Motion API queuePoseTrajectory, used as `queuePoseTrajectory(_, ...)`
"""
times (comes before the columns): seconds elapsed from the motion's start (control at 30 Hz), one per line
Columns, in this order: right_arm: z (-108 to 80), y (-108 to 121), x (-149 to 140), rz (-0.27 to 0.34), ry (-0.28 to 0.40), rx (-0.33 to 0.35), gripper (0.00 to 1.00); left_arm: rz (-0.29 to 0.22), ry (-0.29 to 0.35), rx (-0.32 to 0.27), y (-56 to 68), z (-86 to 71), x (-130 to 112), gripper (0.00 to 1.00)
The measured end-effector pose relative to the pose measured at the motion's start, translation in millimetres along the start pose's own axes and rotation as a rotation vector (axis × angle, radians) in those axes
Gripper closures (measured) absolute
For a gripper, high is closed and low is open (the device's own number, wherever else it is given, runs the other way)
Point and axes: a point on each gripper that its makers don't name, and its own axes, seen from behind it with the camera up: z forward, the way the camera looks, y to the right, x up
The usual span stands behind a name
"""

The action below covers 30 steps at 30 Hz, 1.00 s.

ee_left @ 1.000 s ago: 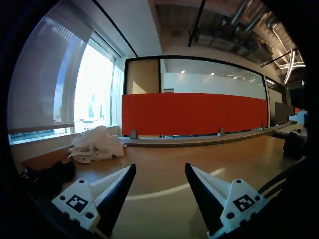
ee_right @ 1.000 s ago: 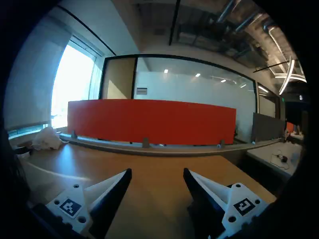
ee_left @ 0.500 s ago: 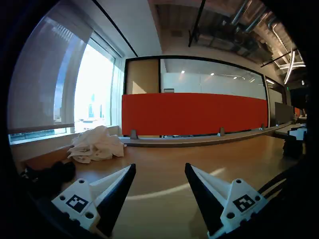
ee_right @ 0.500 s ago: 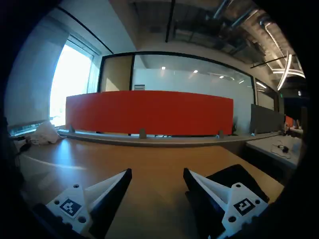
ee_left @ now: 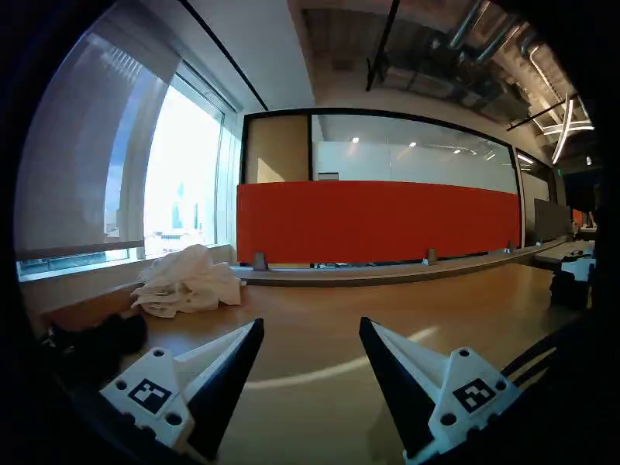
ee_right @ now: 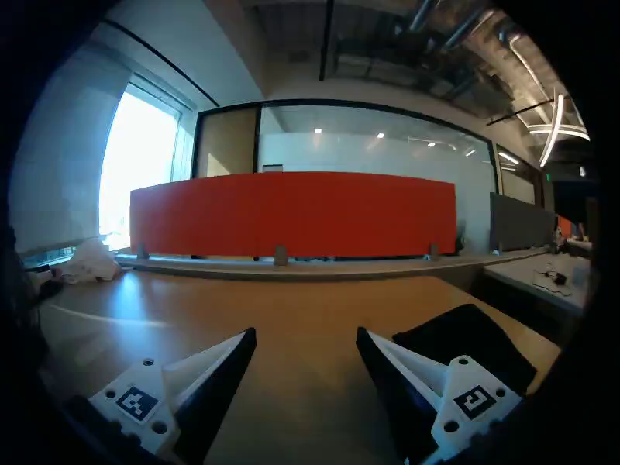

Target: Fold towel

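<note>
Seemingly crumpled towel point(ee_left: 186, 280) near window point(ee_left: 182, 186)

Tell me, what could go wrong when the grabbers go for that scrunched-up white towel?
The towel is a crumpled heap with no corner showing, so the open left gripper might pinch several layers at once. A dark object sits close beside the towel and could get bumped. The open right gripper is far from the towel, next to a black cloth-like thing it could snag instead.
</note>
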Motion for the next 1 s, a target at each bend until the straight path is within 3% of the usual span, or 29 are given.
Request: queuePoseTrajectory(1.0,-12.0,-1.3,7.6,-0.005,0.078,-0.036,0.00,0.000,0.000,0.000,0.3,0.0,-0.2,0.06)
